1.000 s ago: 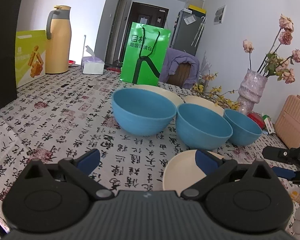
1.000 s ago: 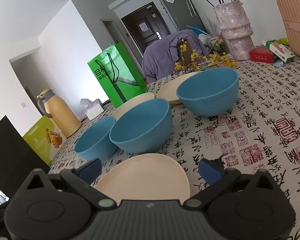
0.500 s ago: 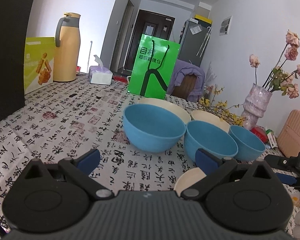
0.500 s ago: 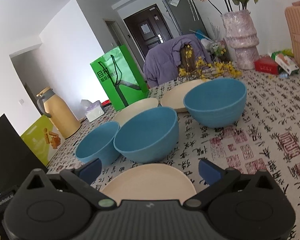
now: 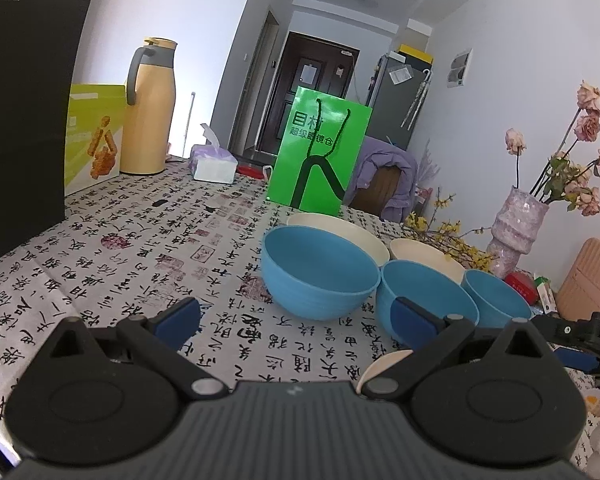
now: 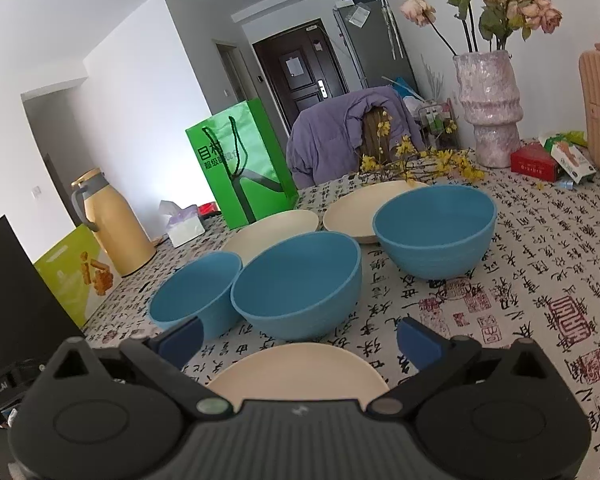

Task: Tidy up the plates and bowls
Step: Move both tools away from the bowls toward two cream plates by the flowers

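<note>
Three blue bowls stand in a row on the table: a large one [image 5: 320, 276] [image 6: 198, 290], a middle one [image 5: 428, 300] [image 6: 298, 284] and a third [image 5: 496, 298] [image 6: 436, 228]. Two cream plates [image 5: 340, 228] [image 5: 426, 254] lie behind them, also in the right wrist view [image 6: 272, 230] [image 6: 364, 208]. A third cream plate [image 6: 300, 366] lies just under my right gripper [image 6: 298, 340], and only its edge [image 5: 384, 362] shows in the left wrist view. My left gripper [image 5: 294, 318] is open and empty, before the large bowl. My right gripper is open and empty.
The table carries a calligraphy-print cloth [image 5: 140, 248]. A green paper bag [image 5: 320, 156], a tissue pack [image 5: 214, 164], a yellow thermos [image 5: 150, 108], a yellow-green box [image 5: 94, 140] and a black box [image 5: 20, 120] stand at the back and left. A vase of flowers [image 6: 488, 108] stands at the right.
My left gripper has risen and drawn back, so the near cream plate has slipped almost out of its view. My right gripper has tilted up a little. The dishes have not moved.
</note>
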The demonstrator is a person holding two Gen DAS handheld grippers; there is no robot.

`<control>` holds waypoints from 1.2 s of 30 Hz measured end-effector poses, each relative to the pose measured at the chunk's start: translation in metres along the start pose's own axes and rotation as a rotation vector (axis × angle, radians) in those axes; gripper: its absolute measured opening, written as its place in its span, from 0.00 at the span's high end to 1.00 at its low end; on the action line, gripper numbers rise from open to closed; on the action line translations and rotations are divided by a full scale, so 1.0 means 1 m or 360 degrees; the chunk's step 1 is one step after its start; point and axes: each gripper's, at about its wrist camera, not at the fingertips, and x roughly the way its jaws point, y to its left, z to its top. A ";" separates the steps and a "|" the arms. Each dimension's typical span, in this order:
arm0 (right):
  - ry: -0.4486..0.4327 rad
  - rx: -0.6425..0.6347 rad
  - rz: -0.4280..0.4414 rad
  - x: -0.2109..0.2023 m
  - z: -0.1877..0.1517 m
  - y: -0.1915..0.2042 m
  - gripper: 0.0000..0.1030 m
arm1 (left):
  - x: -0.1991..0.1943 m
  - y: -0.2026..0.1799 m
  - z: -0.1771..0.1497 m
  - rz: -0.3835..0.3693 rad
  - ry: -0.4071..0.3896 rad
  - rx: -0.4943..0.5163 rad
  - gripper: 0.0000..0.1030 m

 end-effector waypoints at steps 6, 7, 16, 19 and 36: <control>-0.0003 -0.0067 -0.0018 0.001 0.008 0.010 0.00 | 0.003 0.001 0.004 0.0001 -0.0006 -0.0009 0.00; -0.0003 -0.0076 -0.0019 0.002 0.010 0.011 0.00 | 0.004 0.001 0.005 0.0000 -0.0008 -0.0009 0.00; -0.0033 -0.0206 -0.0014 0.015 0.034 0.029 0.00 | 0.018 0.003 0.026 0.0032 -0.0043 -0.0006 0.00; -0.0046 -0.0239 -0.0002 0.022 0.045 0.037 0.00 | 0.023 0.005 0.037 0.0034 -0.0060 -0.0021 0.00; -0.0078 -0.0283 -0.0009 0.057 0.090 0.066 0.00 | 0.050 -0.002 0.107 0.0044 -0.0133 -0.0091 0.00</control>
